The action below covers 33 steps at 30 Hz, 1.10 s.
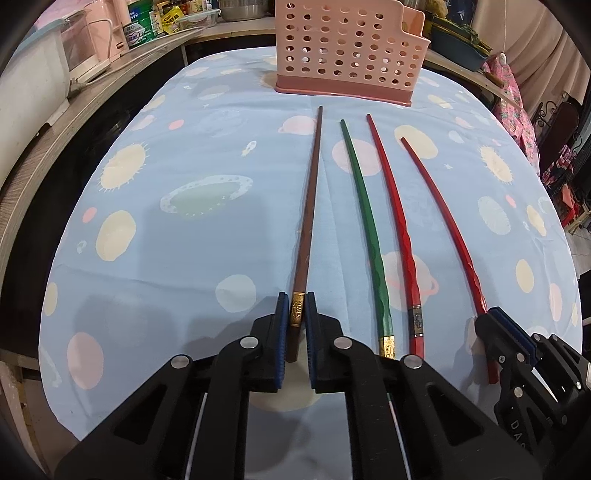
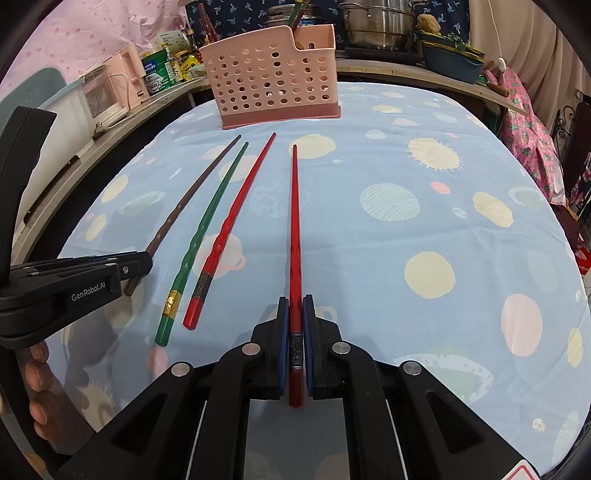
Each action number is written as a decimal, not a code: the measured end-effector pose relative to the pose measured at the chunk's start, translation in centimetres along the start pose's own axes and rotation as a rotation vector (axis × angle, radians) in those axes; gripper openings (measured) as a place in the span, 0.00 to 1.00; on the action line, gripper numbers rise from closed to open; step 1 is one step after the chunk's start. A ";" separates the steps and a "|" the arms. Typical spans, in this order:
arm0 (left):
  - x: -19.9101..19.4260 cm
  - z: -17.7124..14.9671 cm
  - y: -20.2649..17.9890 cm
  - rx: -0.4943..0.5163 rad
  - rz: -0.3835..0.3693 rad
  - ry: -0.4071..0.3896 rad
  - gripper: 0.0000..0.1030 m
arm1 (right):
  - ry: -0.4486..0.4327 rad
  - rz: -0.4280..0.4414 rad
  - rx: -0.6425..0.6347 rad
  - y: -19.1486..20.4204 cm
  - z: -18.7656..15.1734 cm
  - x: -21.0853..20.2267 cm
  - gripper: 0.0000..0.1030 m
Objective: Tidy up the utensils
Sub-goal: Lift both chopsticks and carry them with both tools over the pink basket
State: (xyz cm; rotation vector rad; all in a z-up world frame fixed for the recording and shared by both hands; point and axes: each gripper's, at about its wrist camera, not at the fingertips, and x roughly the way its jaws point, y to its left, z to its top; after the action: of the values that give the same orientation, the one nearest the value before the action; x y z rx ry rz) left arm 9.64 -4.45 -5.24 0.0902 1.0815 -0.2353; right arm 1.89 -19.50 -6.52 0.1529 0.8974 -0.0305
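While a green chopstick (image 1: 369,236) and red chopstick (image 1: 397,229) lie mid-tabletop (image 1: 147,258), a brown chopstick (image 1: 308,206) is clenched by the left tool (image 1: 296,325), another red chopstick (image 2: 294,240) by the right tool (image 2: 295,332).

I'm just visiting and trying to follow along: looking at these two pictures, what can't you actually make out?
- Inside of the pink basket: its walls hide it in both views; only a few stick ends poke above the rim in the right wrist view.
- Basket top: cut off by the left wrist picture's upper edge.
- Brown chopstick: its near end is hidden behind the left gripper in the right wrist view.
- Labels on the shelf jars: too small.
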 end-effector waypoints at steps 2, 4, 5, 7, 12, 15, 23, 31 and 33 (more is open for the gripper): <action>0.0 0.0 0.0 0.001 0.000 0.000 0.08 | 0.000 0.000 0.000 0.0 0.0 0.0 0.06; -0.1 -0.1 0.1 0.000 -0.003 0.002 0.07 | 0.001 0.001 0.003 0.0 0.0 -0.1 0.07; -0.1 0.0 0.2 -0.002 -0.004 0.003 0.07 | 0.001 0.001 0.005 -0.1 0.0 -0.1 0.06; -0.2 0.0 0.3 -0.008 -0.005 0.001 0.07 | 0.000 0.002 0.012 -0.2 0.0 -0.3 0.06; -1.2 0.3 0.7 -0.021 -0.008 -0.019 0.07 | -0.024 0.005 0.022 -0.5 0.5 -1.4 0.06; -2.2 0.7 1.0 -0.028 -0.011 -0.044 0.07 | -0.047 0.007 0.024 -0.7 1.1 -2.3 0.06; -5.4 2.7 1.8 -0.052 -0.035 -0.120 0.07 | -0.126 0.018 0.032 -0.8 3.8 -4.9 0.06; -8.2 5.5 2.8 -0.079 -0.048 -0.207 0.07 | -0.215 0.012 0.027 -0.6 7.9 -7.6 0.06; -8.8 6.2 3.2 -0.087 -0.046 -0.226 0.07 | -0.235 0.009 0.023 -0.5 9.0 -8.0 0.06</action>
State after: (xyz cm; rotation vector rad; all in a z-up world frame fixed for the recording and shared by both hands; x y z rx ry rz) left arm 11.81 -1.27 5.30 -0.0389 0.8678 -0.2340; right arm 3.83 -21.61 5.23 0.1716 0.6620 -0.0492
